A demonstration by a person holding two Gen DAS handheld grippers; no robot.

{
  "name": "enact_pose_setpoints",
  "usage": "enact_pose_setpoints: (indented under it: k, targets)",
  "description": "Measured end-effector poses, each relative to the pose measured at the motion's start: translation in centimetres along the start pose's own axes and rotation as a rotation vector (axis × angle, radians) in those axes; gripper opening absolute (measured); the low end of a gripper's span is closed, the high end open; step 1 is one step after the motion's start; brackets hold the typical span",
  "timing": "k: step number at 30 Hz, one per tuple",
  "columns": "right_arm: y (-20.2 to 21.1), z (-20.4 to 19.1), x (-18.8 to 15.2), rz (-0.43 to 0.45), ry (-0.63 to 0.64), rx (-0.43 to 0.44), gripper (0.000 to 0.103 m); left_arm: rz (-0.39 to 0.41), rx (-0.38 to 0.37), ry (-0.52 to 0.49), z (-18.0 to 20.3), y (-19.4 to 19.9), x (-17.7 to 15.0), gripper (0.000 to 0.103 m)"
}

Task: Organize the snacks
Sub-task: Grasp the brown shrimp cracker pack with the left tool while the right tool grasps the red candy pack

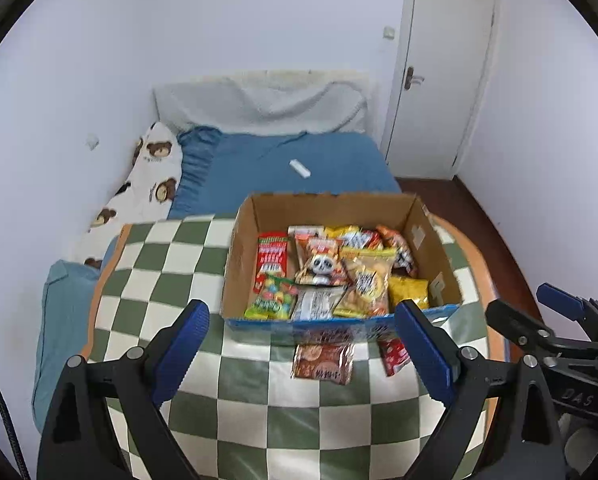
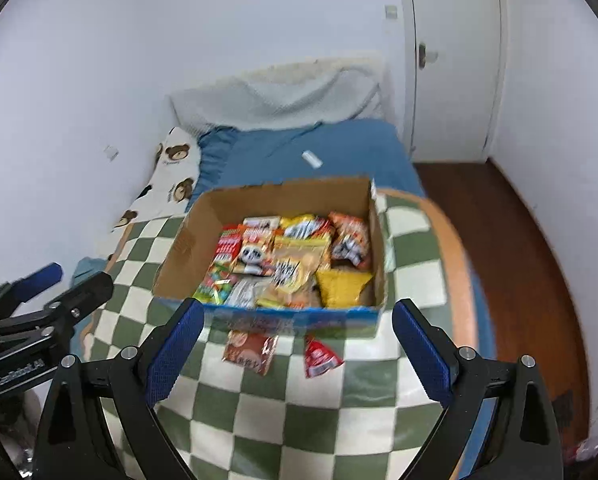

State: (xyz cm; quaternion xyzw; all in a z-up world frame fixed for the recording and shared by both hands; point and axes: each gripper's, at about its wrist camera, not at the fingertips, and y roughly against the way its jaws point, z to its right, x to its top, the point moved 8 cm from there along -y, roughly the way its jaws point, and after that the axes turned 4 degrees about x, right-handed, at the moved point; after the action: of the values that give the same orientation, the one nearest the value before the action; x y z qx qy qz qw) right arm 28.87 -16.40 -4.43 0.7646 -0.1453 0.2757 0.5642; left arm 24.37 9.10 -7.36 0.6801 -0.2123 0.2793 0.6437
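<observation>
A cardboard box [image 1: 239, 240] [image 2: 187, 240] full of several snack packets stands on a green and white checkered table [image 1: 159, 280] [image 2: 147, 280]. A brown packet [image 1: 323, 363] [image 2: 251, 352] and a red packet [image 1: 395, 356] [image 2: 319, 358] lie on the table just in front of the box. My left gripper [image 1: 305, 336] is open and empty, above the table, short of the brown packet. My right gripper [image 2: 299, 332] is open and empty, short of both loose packets. Each gripper shows at the edge of the other's view [image 1: 555, 312] [image 2: 47, 284].
A bed with a blue sheet [image 1: 299, 152] [image 2: 339, 144], a bear-print pillow [image 1: 155, 176] and a small white object [image 1: 300, 168] lies behind the table. A white door [image 1: 443, 72] and brown floor [image 2: 499, 240] are at the right.
</observation>
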Motion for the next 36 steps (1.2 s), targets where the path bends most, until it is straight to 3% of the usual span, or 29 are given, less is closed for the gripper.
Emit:
enact_pose_setpoints:
  k: [2,3,5,8,15,17,19,20,25,27,28,29,30,36]
  targets:
    - [-1.9,1.0,-1.2,-0.039,-0.019,0.001,0.094,-0.055,0.025,-0.005,-0.2,-2.1,-1.3,0.095]
    - [-2.9,1.4,-1.9,-0.061,-0.022,0.005,0.081,-0.074,0.029,-0.008,-0.2,-3.0,-2.0,0.095]
    - [-5.9,2.6,-3.8,-0.134,-0.051,0.013,0.067,-0.138,0.047,-0.020,-0.3,-5.5,-3.8,0.095]
    - [-9.9,4.0,-6.2,-0.210,-0.090,0.025,0.067,-0.248,0.048,-0.053,0.2,-9.6,-6.7,0.095]
    - [-18.9,4.9,-9.1,-0.345,-0.084,0.027,0.067,-0.533,-0.036,-0.062,2.2,-18.3,-13.1,0.095]
    - [-20.8,5.0,-9.8,-0.379,-0.075,0.015,0.067,-0.553,-0.027,-0.063,2.7,-19.9,-13.7,0.095]
    - [-22.1,5.3,-10.4,-0.400,-0.072,0.002,0.047,-0.559,-0.007,-0.074,3.4,-21.3,-14.0,0.095]
    - [-22.4,5.6,-10.7,-0.409,-0.070,-0.009,0.044,-0.565,-0.009,-0.072,3.8,-21.8,-14.0,0.095]
    - [-21.6,6.9,-11.5,-0.408,-0.090,-0.016,0.043,-0.604,-0.054,-0.031,5.8,-24.3,-15.0,0.095]
    - [-21.3,7.4,-11.8,-0.417,-0.099,-0.021,0.043,-0.571,-0.052,-0.026,6.0,-24.6,-14.9,0.095]
    - [-21.2,7.3,-11.9,-0.421,-0.096,-0.021,0.042,-0.549,-0.063,-0.024,6.2,-24.7,-14.7,0.092]
    - [-21.1,7.4,-12.2,-0.425,-0.097,-0.021,0.042,-0.543,-0.068,-0.023,6.2,-24.6,-14.6,0.076]
    - [-20.9,7.4,-12.4,-0.426,-0.099,-0.021,0.042,-0.543,-0.064,-0.032,6.2,-24.5,-14.7,0.072]
    - [-19.8,6.4,-13.7,-0.454,-0.104,0.009,0.042,-0.559,-0.086,-0.110,6.2,-22.2,-16.8,0.062]
